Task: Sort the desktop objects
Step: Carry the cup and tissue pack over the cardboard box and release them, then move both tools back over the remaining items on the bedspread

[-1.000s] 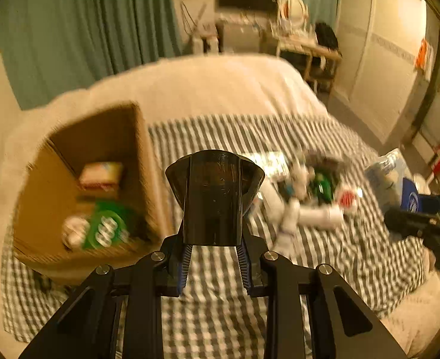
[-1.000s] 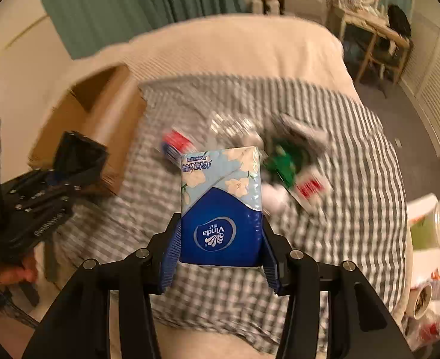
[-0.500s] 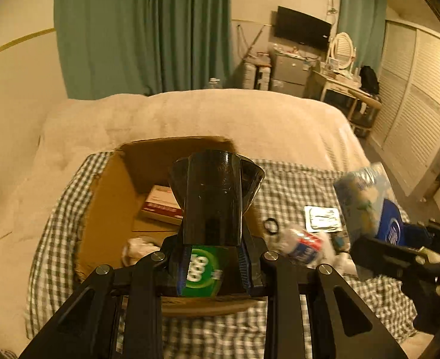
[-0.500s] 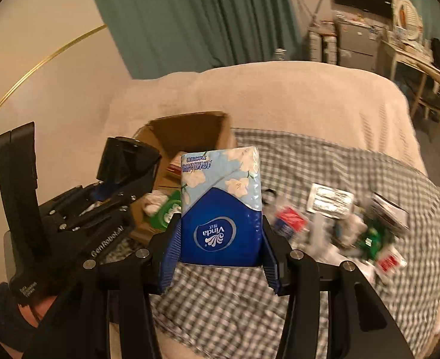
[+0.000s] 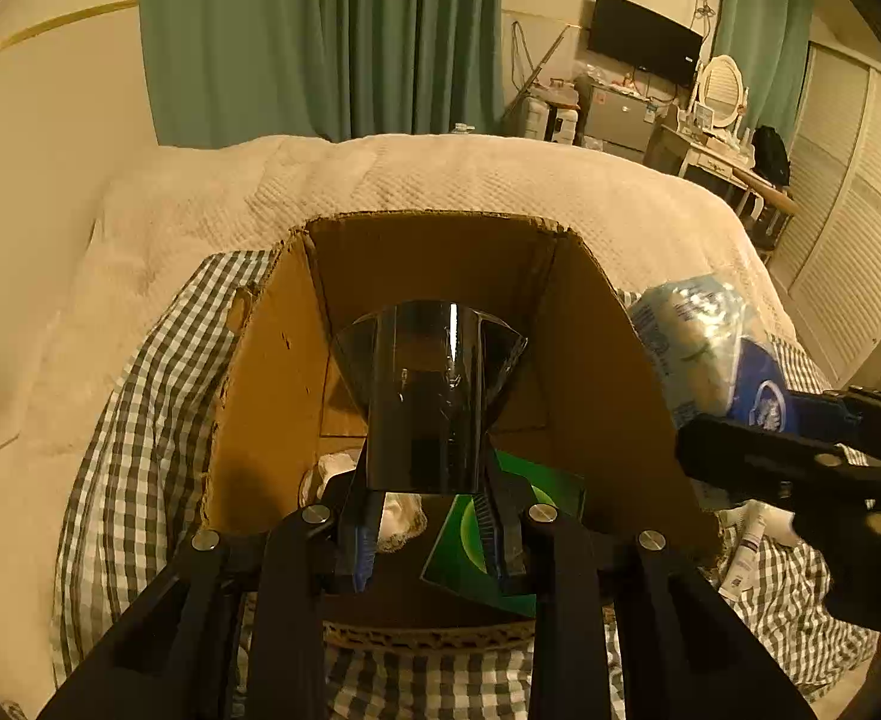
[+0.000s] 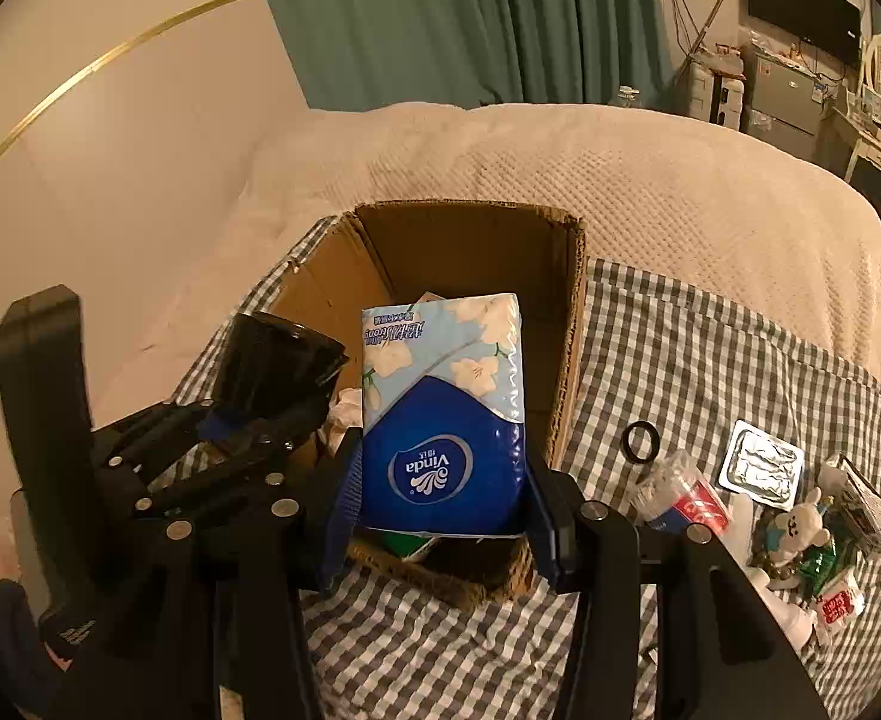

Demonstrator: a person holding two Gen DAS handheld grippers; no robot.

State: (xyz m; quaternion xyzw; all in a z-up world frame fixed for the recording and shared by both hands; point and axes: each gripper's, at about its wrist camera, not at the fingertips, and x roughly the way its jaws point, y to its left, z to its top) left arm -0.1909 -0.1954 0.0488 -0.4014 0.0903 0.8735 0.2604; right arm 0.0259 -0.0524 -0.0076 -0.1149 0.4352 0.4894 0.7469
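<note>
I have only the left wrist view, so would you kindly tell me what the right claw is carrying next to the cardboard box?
Observer: The right claw is shut on a blue Vinda tissue pack, with both pads pressing on its sides.
Operator: Thank you. What lies on the checked cloth on the far side of the cardboard box from me?
Observer: A black ring lies nearest the box, flat on the cloth and not touching it.
Operator: Is there anything past the ring?
Observer: A foil blister pack lies farther out, also apart from the ring.
</note>
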